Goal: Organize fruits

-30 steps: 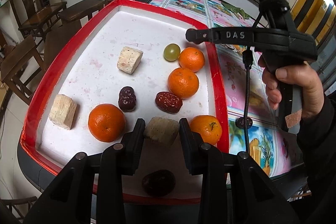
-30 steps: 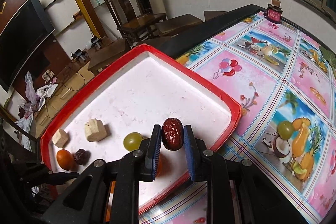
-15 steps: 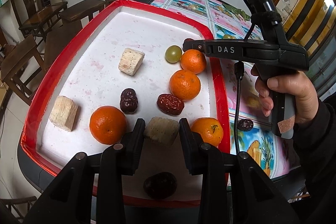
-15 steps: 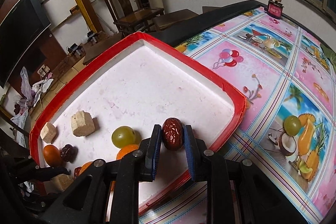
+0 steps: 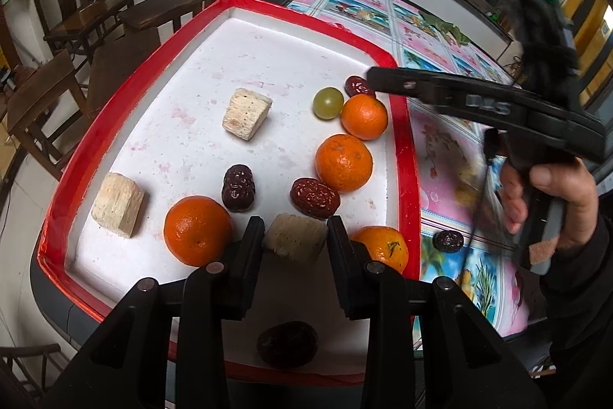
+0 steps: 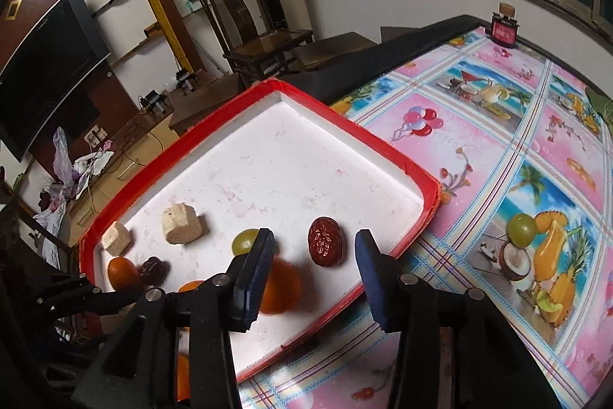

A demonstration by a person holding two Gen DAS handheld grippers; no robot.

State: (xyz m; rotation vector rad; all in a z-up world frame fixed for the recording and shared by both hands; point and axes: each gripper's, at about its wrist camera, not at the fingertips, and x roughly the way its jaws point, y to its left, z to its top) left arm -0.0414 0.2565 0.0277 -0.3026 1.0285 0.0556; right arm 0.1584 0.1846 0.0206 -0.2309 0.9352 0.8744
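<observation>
A red-rimmed white tray [image 5: 126,94] holds several oranges, red dates, a green grape [image 5: 328,102] and beige cubes. My left gripper [image 5: 295,236] is shut on a beige cube [image 5: 295,237] over the tray's near part. My right gripper [image 6: 314,250] is open over the tray's right side; a red date [image 6: 325,246] lies on the tray [image 6: 398,160] between its fingers. That date shows in the left wrist view [image 5: 358,87] beside the right gripper's fingers [image 5: 402,83].
A dark date [image 5: 447,241] and a green grape [image 6: 521,230] lie on the patterned tablecloth right of the tray. A small red jar [image 6: 504,25] stands at the table's far edge. Wooden chairs [image 5: 76,6] stand beyond the tray.
My right gripper moved over the tray, opened and let go of the red date, which now lies on the tray. My left gripper still holds the beige cube.
</observation>
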